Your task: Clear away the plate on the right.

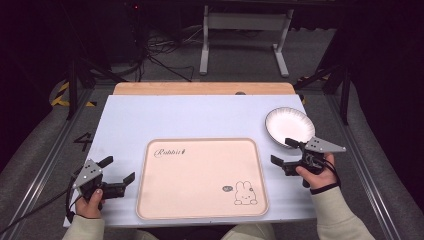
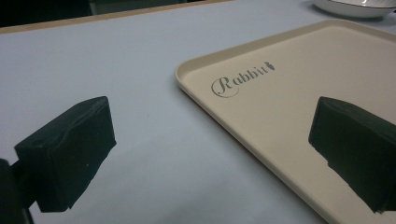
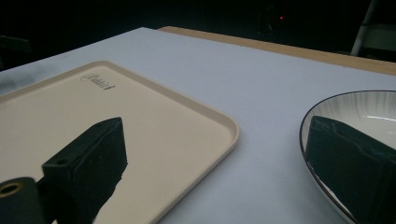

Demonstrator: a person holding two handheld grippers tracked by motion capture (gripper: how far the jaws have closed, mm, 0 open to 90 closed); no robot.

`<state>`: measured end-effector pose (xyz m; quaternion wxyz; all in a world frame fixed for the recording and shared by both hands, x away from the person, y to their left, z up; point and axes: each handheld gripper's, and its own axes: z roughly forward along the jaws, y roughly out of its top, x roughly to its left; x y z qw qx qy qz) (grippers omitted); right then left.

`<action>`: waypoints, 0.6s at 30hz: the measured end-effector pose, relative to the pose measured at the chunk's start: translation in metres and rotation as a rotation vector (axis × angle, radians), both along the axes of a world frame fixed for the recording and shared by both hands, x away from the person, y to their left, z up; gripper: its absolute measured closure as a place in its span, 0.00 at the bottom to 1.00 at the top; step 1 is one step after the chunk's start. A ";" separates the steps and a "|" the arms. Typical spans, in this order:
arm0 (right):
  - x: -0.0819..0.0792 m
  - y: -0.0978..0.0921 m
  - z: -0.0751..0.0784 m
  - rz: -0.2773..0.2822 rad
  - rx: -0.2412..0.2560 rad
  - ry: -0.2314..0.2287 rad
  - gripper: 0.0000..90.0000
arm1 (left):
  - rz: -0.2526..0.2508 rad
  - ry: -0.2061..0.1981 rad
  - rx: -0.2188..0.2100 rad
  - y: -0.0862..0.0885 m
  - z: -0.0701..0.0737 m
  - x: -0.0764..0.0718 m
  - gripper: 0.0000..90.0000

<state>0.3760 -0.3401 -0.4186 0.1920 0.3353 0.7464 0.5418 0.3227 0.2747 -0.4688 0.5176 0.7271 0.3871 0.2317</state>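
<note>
We hold both jaws wide and empty: the left gripper (image 1: 116,170) beside the beige tray (image 1: 200,210), the right gripper (image 1: 284,152) by the white plate (image 1: 290,125), on a pale blue tabletop (image 1: 150,120) in a dark room.

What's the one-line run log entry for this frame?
left gripper: open, beside tray | right gripper: open, near plate | tray: bare | plate: off tray

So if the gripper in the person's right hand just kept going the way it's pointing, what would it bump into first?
Probably nothing at once: the right gripper aims between the beige rectangular tray and the white round plate with a dark rim, over bare pale blue tabletop. One of its open jaws might graze the plate's near rim; depth is unclear.
</note>
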 end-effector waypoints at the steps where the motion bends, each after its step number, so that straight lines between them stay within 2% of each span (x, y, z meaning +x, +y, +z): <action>1: 0.002 -0.001 0.002 0.000 -0.015 0.004 0.06 | -0.004 0.002 -0.001 0.000 0.000 0.000 0.01; 14: 0.023 -0.011 0.009 -0.033 -0.021 0.025 0.06 | -0.002 0.011 0.002 0.001 0.000 0.001 0.01; 18: 0.031 -0.015 0.011 -0.054 -0.029 0.048 0.06 | -0.002 0.015 -0.002 0.001 0.000 0.001 0.01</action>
